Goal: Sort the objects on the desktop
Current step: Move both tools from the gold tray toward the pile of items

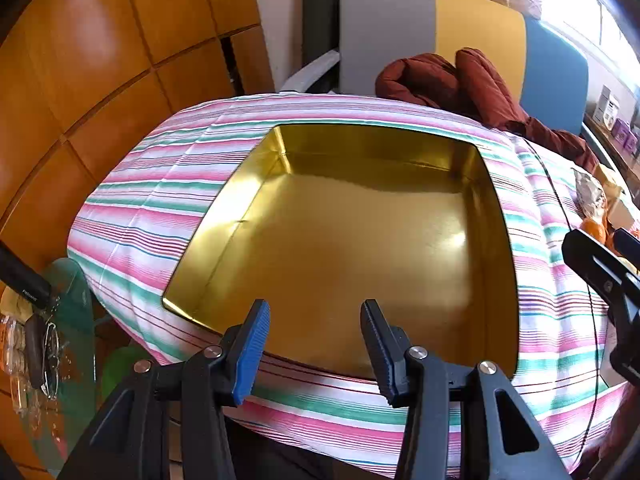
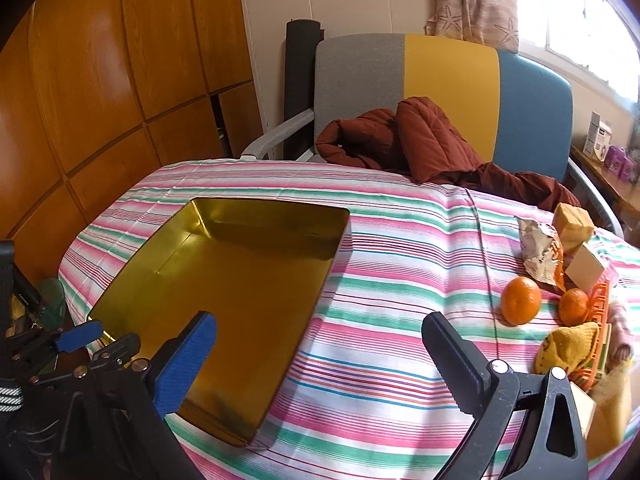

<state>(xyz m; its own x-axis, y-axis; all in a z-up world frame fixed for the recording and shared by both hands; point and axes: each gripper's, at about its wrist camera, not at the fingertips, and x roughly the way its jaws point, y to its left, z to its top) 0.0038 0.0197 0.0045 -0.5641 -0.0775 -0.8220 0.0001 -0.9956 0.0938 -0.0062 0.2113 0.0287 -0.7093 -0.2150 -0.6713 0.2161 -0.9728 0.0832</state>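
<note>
An empty gold tin box (image 1: 340, 232) lies on the striped tablecloth (image 1: 160, 208). My left gripper (image 1: 316, 314) hovers over the tin's near rim, its jaws partly apart with nothing between them. In the right wrist view the tin (image 2: 224, 280) sits at the left. My right gripper (image 2: 320, 320) stands wide open above the cloth just right of the tin, holding nothing. Two oranges (image 2: 521, 300) (image 2: 574, 306) rest on the cloth to its right. Beside them are a crumpled snack bag (image 2: 540, 252), a yellow sock (image 2: 568, 346) and a small pale box (image 2: 588, 266).
An orange plastic basket (image 2: 600, 304) stands at the right edge of the table. A black cable (image 2: 484, 260) runs across the cloth. A dark red jacket (image 2: 420, 144) lies on the chair (image 2: 448, 80) behind. A glass side table (image 1: 68, 320) with clutter stands at the left.
</note>
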